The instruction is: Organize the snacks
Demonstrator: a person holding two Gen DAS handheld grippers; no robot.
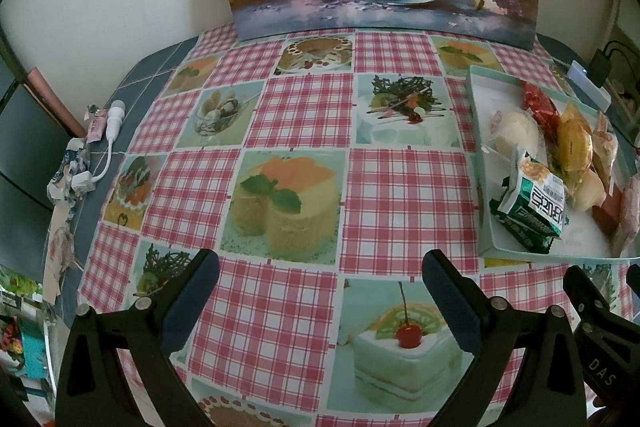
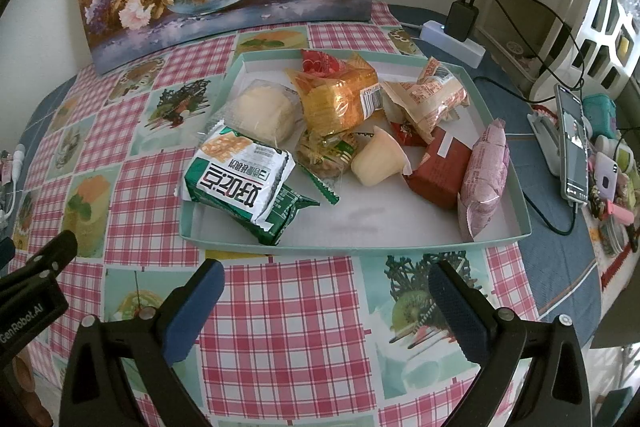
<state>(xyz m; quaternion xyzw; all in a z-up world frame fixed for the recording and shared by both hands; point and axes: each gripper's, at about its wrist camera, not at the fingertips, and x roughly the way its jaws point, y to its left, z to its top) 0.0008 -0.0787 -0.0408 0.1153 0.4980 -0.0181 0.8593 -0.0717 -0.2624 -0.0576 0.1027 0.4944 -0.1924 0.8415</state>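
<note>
grippers low over tablecloth (image 1: 304,115), jaws wide, snacks in tray (image 2: 360,247).

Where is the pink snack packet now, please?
In the right wrist view, the pink packet leans against the right wall of the tray, touching the red-brown box.

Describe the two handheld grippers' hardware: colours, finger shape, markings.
Both match: black angular frames with triangular cut-outs and silver pivot screws. The left gripper and right gripper each carry two long tapered fingers faced with dark blue textured pads. White lettering on the bodies: "GenRobot.AI" on the left's, "DAS" on the right's. No cables or sleeves visible.
</note>
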